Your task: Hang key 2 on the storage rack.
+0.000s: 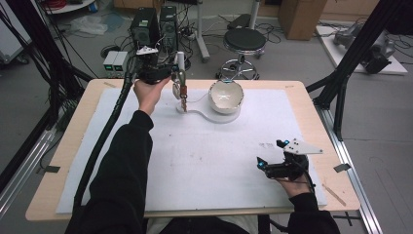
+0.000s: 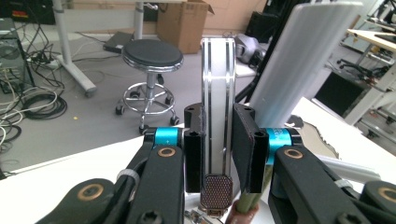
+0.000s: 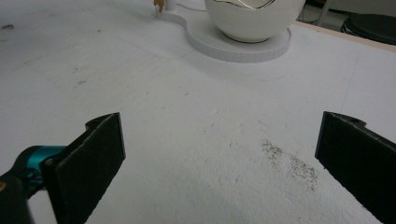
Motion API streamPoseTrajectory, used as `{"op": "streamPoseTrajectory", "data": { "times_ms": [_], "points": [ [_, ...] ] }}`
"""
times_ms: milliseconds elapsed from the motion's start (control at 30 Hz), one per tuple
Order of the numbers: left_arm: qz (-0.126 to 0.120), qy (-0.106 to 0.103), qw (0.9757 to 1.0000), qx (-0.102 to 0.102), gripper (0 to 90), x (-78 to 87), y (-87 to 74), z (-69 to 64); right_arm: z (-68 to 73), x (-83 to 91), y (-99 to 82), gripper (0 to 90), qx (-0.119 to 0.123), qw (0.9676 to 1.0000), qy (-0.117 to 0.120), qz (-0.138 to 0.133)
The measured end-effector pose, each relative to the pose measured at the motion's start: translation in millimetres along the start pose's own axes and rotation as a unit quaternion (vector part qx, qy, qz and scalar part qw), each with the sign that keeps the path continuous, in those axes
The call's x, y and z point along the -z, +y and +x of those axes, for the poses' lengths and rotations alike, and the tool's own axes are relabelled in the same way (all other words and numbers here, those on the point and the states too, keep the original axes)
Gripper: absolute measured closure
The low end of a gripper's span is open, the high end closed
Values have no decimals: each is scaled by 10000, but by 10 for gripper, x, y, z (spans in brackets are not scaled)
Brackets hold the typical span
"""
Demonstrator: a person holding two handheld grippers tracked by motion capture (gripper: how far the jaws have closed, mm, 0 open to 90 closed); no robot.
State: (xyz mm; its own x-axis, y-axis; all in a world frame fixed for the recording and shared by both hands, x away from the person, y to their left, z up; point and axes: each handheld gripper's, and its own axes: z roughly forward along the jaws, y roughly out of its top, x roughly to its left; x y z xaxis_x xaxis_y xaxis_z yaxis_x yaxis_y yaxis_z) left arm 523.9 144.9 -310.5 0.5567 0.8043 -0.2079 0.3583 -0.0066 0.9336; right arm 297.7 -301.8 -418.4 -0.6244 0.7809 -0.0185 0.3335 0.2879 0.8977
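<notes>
Left gripper [image 1: 179, 73]: jaws squeezed tight on a shiny flat tool [image 2: 217, 112], standing up between the fingers.
Right gripper [image 3: 219, 163]: wide open, holding nothing.
Bowl [image 1: 226, 96]: just beside the tool's low end.
Risk: a loose squeeze could let the tool slip and knock the bowl.

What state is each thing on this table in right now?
Left gripper: shut on the lighter, held upright.
Right gripper: open, holding nothing, low over the mat.
Bowl: upright on its white base.
Stool: standing on the floor.
</notes>
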Motion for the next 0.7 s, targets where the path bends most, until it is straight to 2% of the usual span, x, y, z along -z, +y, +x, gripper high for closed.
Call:
{"op": "streamPoseTrajectory", "data": {
  "times_ms": [100, 133, 200, 400, 533, 700],
  "points": [
    [42, -48, 10000, 51, 741, 13, 8, 13, 5, 4, 1, 6, -10, 10000, 1, 11],
    [46, -21, 10000, 77, 711, 16, 11, 18, 7, 4, 1, 6, -4, 10000, -1, 6],
    [86, 7, 9999, 111, 617, 33, 22, 46, 5, 4, 2, 6, -2, 10000, -6, 3],
    [60, -21, 9995, 300, 415, 63, 43, 100, 0, 5, 4, 6, -30, 10000, -3, 9],
    [132, -121, 9990, 420, 180, 86, 32, 154, 0, 9, 5, 6, -29, 10000, -14, -1],
    [84, -33, 9992, 391, 61, 157, -9, 191, 0, 14, 4, 6, -38, 10000, -14, 0]
  ]
}}
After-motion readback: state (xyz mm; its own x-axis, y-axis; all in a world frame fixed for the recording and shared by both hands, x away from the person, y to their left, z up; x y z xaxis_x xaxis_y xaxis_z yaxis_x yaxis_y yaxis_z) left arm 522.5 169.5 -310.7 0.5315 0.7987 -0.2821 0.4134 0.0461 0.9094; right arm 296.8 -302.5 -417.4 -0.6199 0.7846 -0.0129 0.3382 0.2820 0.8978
